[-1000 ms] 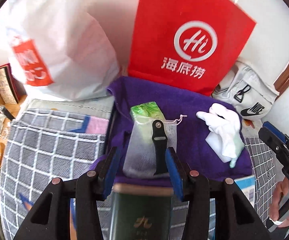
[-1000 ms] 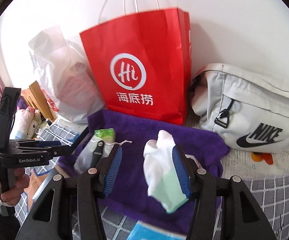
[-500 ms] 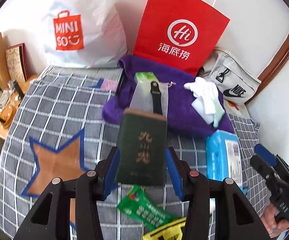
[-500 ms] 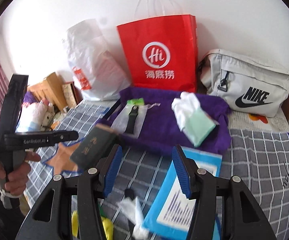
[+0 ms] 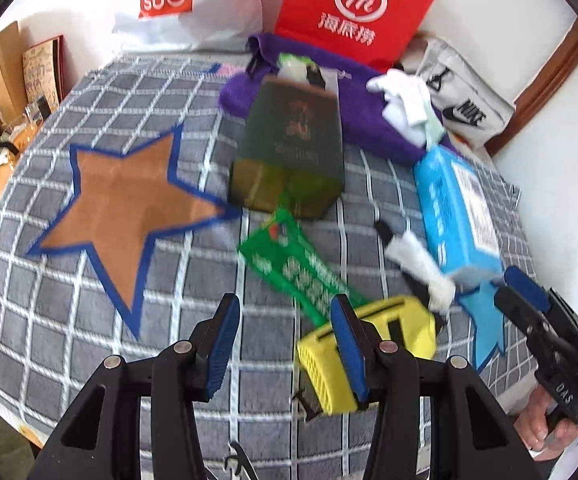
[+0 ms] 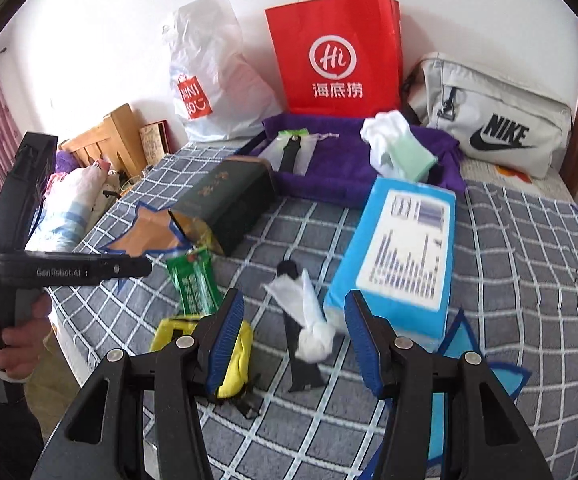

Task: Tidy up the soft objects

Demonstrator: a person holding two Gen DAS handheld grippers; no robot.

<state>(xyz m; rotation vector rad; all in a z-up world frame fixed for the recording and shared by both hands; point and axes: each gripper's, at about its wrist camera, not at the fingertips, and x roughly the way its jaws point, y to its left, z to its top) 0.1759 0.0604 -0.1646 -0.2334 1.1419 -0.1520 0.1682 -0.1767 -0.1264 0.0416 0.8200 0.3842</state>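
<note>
On the checked bed cover, a purple towel (image 5: 369,132) (image 6: 329,168) lies at the back with a white and mint sock bundle (image 5: 409,112) (image 6: 397,148) and a mesh pouch (image 6: 289,148) on it. My left gripper (image 5: 285,348) hovers open over bare cover, and a yellow pouch (image 5: 405,328) (image 6: 237,356) sits just behind its right finger. My right gripper (image 6: 293,344) is open above a white knotted cloth (image 6: 309,316) (image 5: 417,264) that lies on the cover. Its pads do not touch the cloth.
A dark green box (image 5: 293,148) (image 6: 225,204), a green packet (image 5: 301,268) and a blue tissue pack (image 6: 401,248) lie mid-bed. A red paper bag (image 6: 337,60), a white shopping bag (image 5: 185,4) and a grey sling bag (image 6: 497,120) line the wall. A brown star (image 5: 125,208) is on the left.
Both grippers have pulled back from the purple towel toward the near side of the bed and dropped a little. The box, packet, yellow pouch and tissue pack have come into view.
</note>
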